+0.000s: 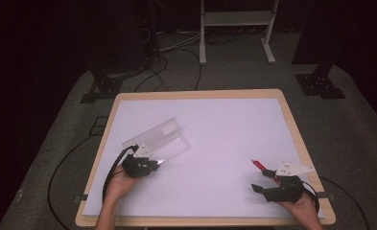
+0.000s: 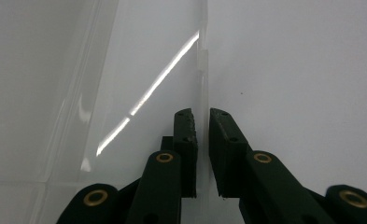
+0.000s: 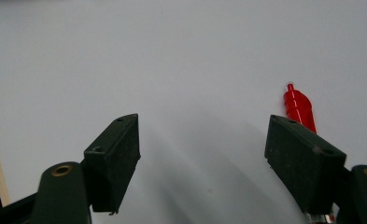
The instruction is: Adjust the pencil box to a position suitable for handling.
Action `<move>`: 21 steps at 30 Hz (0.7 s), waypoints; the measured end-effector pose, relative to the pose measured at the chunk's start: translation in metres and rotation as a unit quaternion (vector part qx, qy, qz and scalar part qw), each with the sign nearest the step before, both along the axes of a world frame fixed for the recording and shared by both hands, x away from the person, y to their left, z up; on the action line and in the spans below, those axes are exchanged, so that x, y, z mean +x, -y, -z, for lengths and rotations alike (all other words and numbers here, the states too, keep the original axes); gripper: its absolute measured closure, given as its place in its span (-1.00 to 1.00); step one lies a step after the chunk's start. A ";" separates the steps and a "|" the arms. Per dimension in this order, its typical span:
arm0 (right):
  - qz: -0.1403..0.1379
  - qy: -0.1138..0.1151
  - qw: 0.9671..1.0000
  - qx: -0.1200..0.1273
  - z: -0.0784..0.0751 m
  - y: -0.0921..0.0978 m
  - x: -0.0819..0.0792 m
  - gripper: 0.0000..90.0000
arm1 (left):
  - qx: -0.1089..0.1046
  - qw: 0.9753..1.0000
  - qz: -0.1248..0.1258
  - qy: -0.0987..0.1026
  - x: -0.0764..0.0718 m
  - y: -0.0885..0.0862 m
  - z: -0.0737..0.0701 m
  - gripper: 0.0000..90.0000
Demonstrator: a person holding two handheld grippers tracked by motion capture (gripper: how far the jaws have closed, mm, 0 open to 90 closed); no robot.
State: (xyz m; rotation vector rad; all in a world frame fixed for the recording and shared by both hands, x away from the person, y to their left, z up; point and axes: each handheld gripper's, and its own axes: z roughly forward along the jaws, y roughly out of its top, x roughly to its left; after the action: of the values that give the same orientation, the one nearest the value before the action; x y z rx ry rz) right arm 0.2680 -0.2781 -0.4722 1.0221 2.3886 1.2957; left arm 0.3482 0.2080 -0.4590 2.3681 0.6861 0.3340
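A clear, see-through plastic box [image 1: 159,140] with its flat lid folded open is lying on the left part of the bench [image 1: 215,139], a white-topped one with a pale wooden rim. The left tongs [image 1: 153,163] are sitting at the near corner of the box, and their two black jaws are pinching a thin clear wall of it. In the left gripper view the jaws of the left tongs [image 2: 202,122] are standing very close together, with the thin edge of the clear box [image 2: 202,60] running straight up between them. A bright streak of light is shining across the clear plastic beside them. The person's left hand [image 1: 118,184] is holding these tongs from the near side of the bench.

A thin red pen [image 1: 264,168] is lying on the right part of the bench, well apart from the box. The right tongs [image 1: 265,181] are sitting low over the bench, just beside the pen, and their jaws are standing wide apart with nothing in between. In the right gripper view the red pen [image 3: 299,108] is poking out past the right-hand jaw, outside the gap of the right tongs [image 3: 202,140]. White bench is showing between the two jaws.
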 end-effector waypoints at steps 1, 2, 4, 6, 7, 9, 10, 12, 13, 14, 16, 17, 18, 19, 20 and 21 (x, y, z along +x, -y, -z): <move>-0.002 0.000 1.000 -0.002 0.000 0.000 0.000 -0.43 | 0.000 1.000 0.000 0.002 0.000 0.000 0.000 0.82; -0.002 0.000 1.000 -0.003 0.001 -0.001 0.000 -0.43 | -0.001 1.000 0.001 0.001 0.000 0.000 0.000 0.84; -0.006 0.000 1.000 -0.005 0.001 -0.002 0.000 -0.43 | -0.001 1.000 0.003 -0.001 0.000 0.000 0.000 0.89; -0.005 0.001 1.000 -0.004 0.001 -0.001 -0.001 -0.43 | -0.005 1.000 0.004 -0.001 0.000 0.000 0.001 0.92; -0.005 0.001 1.000 -0.004 0.001 -0.001 -0.001 -0.43 | -0.003 1.000 0.005 -0.001 0.000 0.000 0.000 0.93; -0.004 -0.001 1.000 -0.003 0.001 -0.001 0.000 -0.43 | -0.003 1.000 0.006 -0.001 0.000 0.000 0.000 0.94; -0.005 -0.001 1.000 -0.003 0.001 -0.001 0.000 -0.43 | -0.002 1.000 0.008 0.000 0.000 0.000 0.000 0.96; -0.007 0.000 1.000 -0.006 0.001 -0.002 -0.001 -0.43 | -0.002 1.000 0.009 0.001 0.000 0.000 0.000 0.96; -0.007 0.000 1.000 -0.006 0.001 -0.001 -0.001 -0.43 | -0.002 1.000 0.009 0.001 0.000 0.000 0.000 0.96; -0.006 0.001 1.000 -0.005 0.001 -0.001 -0.001 -0.43 | 0.000 1.000 0.010 0.002 0.000 0.001 0.000 0.97; -0.005 0.000 1.000 -0.003 0.001 0.000 0.000 -0.43 | 0.001 1.000 0.012 0.004 0.000 0.001 0.000 0.97; -0.004 -0.001 1.000 -0.002 0.001 -0.001 0.000 -0.43 | 0.002 1.000 0.013 0.005 -0.001 0.002 0.000 0.97; -0.005 0.000 1.000 -0.004 0.001 -0.001 0.000 -0.43 | 0.004 1.000 0.013 0.007 -0.001 0.002 -0.001 0.97; -0.006 0.000 1.000 -0.005 0.001 -0.001 0.000 -0.43 | 0.002 1.000 0.012 0.009 -0.001 0.002 -0.001 0.97; -0.007 0.000 1.000 -0.006 0.001 -0.002 0.000 -0.43 | 0.004 1.000 0.012 0.015 -0.002 0.001 -0.002 0.98; -0.007 0.000 1.000 -0.008 0.001 -0.002 0.000 -0.43 | 0.001 1.000 0.010 0.019 -0.002 0.001 -0.003 0.98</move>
State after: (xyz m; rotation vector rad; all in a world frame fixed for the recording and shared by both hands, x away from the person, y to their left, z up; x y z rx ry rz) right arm 0.2676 -0.2765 -0.4734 1.0016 2.4065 1.2793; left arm 0.3460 0.2067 -0.4556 2.3621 0.6443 0.3698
